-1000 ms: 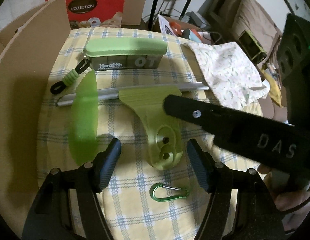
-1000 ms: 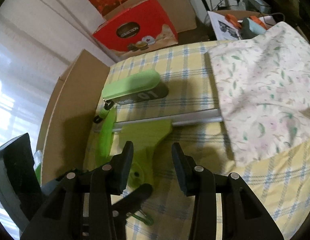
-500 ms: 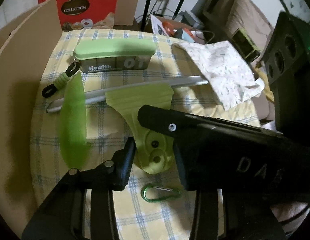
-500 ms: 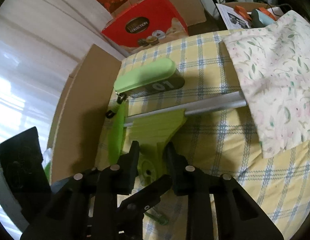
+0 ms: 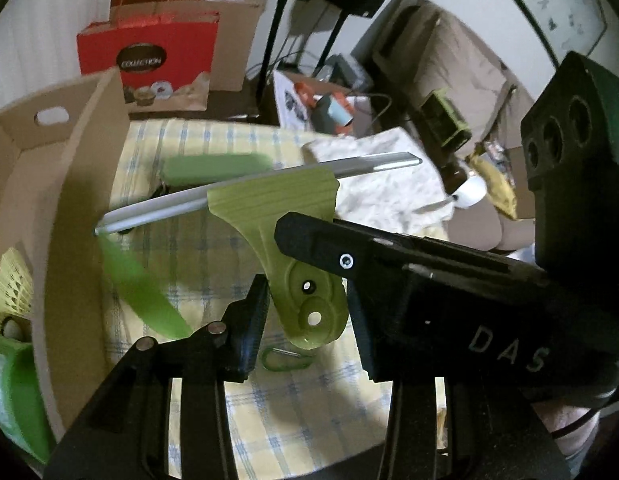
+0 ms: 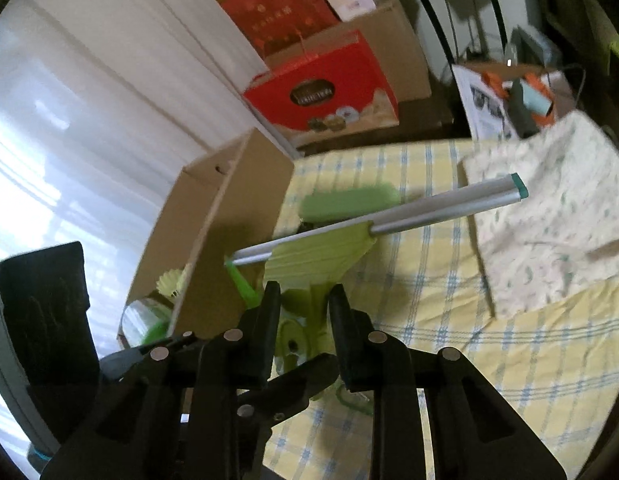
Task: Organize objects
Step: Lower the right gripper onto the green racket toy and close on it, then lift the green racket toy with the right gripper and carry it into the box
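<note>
- Step in hand: the right tongs (image 6: 303,320) are closed on the neck of the green squeegee (image 5: 281,220), which rides clear of the table (image 5: 309,420), tilted, its silver bar (image 6: 429,208) uppermost.
- The left tongs (image 5: 305,320) stand on either side of the squeegee's round handle end; their fingers (image 5: 249,328) lie close to it, but whether they press on it cannot be told, the right-hand finger being hidden behind the other tool.
- The bar's left tip is just beside the wall of the cardboard box (image 5: 81,208) at the table's left edge; the green blade (image 5: 141,292) hangs blurred below it.
- Next move, as judged: carry the squeegee over the box wall and lower it inside; the long bar must be turned or raised so that its tip clears the wall.
- In the box: a shuttlecock (image 5: 11,284) and a green container (image 5: 17,392), which leave limited room.
- On the table: a green case (image 5: 213,168) toward the far edge, a carabiner (image 5: 283,358) under the handle, and a floral cloth (image 6: 549,216) at the right edge.
- Beyond the table's far edge: a red carton (image 5: 149,60), well clear of the path.
</note>
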`<state>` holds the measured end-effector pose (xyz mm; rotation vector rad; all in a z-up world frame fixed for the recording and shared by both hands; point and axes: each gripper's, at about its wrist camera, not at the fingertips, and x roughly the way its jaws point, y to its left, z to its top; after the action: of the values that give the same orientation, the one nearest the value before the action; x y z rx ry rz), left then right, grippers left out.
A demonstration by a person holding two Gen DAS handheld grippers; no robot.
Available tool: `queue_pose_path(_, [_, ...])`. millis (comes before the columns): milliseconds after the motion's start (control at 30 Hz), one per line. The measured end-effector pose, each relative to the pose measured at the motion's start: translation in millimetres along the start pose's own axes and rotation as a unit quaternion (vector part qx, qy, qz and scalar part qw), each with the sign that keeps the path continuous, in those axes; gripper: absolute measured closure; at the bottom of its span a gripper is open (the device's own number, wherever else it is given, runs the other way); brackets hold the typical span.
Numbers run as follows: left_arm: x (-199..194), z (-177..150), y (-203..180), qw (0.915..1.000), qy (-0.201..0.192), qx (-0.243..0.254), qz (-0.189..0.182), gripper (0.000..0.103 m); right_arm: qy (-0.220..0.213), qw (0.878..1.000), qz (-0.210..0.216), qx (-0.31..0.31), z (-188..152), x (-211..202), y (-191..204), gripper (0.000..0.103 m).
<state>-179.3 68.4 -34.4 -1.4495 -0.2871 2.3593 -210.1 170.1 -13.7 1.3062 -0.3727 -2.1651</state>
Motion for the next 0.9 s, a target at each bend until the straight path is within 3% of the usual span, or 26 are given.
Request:
queue_pose_path(267, [-35,19,-9,0.9988,-0.007,0.012,-0.046,0.066,-0.028,0.999,-0.018,-0.020,13,-39,24,0.078])
queue_pose_path(567, [-61,26,-14,0.9988,-0.024,0.022,-0.038,0.066,-0.045,0.998,-0.017,-0.037,19,-56,46,0.078])
queue_pose_path(900, [-95,34,18,0.9988,-0.045,0.016,0.008,0.065,-0.041,0.997,0.018,-0.058,37,-38,85,0.078])
